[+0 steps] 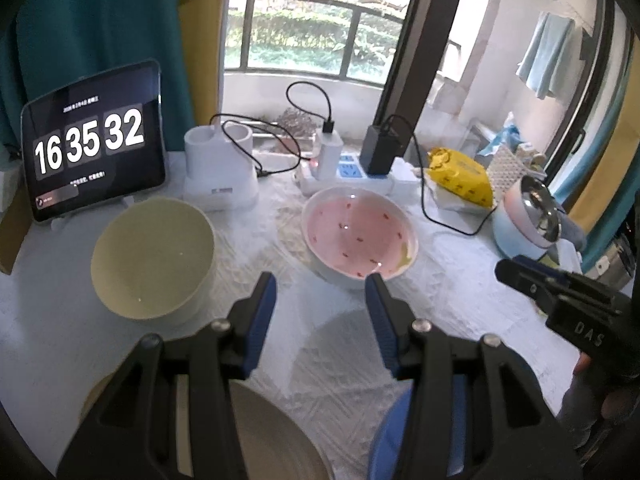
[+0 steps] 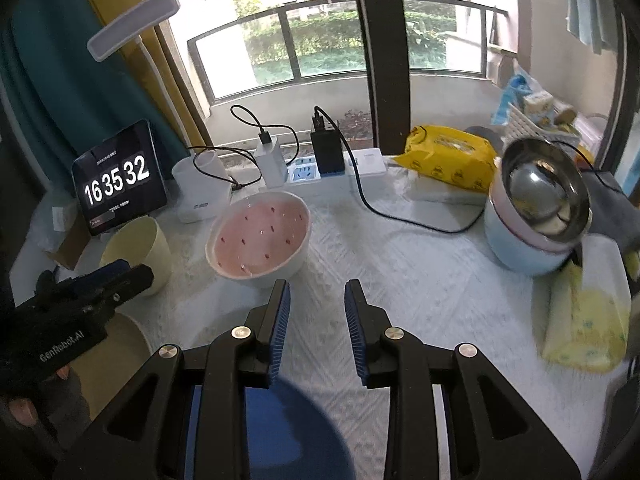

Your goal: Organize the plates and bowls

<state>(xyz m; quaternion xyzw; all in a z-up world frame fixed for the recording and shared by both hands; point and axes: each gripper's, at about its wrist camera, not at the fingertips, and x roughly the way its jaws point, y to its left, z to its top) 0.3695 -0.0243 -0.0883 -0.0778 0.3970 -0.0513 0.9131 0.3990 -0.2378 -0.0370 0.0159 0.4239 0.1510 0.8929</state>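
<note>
I judge the current step to be an approach: no dish is gripped yet. The left gripper (image 1: 320, 292) stands partly open with nothing between its blue pads; the right gripper (image 2: 316, 300) is likewise partly open and empty, its gap narrower.

The pink bowl (image 1: 358, 232) sits near the middle of the table (image 2: 420, 288), toward the far edge, just ahead of both grippers. It is white outside, pink inside with small red specks. The cream bowl (image 1: 154, 256) stands to its left, plain, deep and upright. A beige plate (image 1: 276, 436) and a blue plate (image 2: 288, 432) lie at the near edge, under the grippers.

The next move calls for a pad on either side of one bowl's rim, then closure. Glazed rims may slip.
</note>
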